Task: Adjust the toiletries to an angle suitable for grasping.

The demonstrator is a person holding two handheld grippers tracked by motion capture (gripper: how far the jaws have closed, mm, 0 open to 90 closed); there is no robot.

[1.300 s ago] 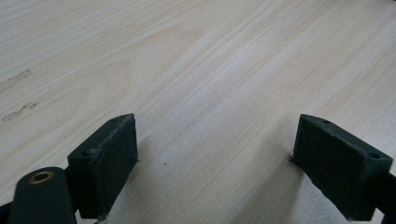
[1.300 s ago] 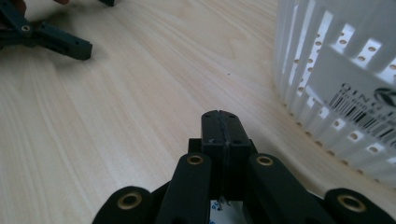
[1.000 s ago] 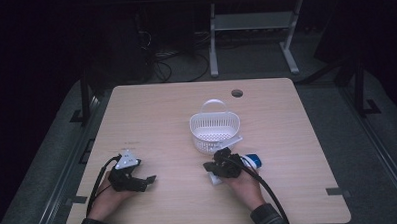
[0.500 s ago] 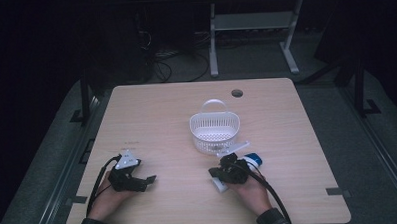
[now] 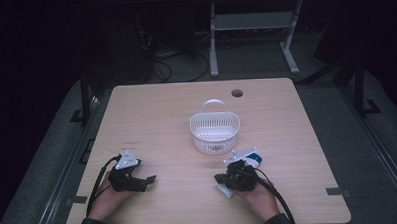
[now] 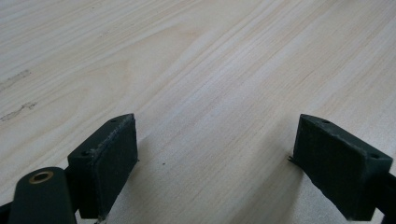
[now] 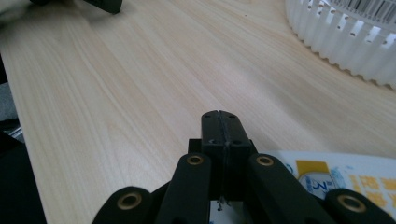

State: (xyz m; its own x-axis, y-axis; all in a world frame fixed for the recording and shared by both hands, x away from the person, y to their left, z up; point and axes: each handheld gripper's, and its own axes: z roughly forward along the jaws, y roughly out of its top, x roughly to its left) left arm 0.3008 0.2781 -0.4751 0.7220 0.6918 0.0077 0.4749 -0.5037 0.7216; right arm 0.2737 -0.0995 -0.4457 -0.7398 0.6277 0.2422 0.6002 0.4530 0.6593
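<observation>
The right tongs (image 7: 219, 122), clenched empty just above the packet (image 7: 345, 179), risked sliding it off the surface (image 5: 157, 123), while the left tongs (image 6: 219, 158) lay released.

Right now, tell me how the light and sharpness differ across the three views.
High view: the table is evenly lit, the room behind nearly black, and the white basket is sharp. Left gripper view: bright wood grain, crisp near the jaws, softer farther off. Right gripper view: the shut right gripper is sharp, while the basket wall and the printed packet are blurred.
</observation>
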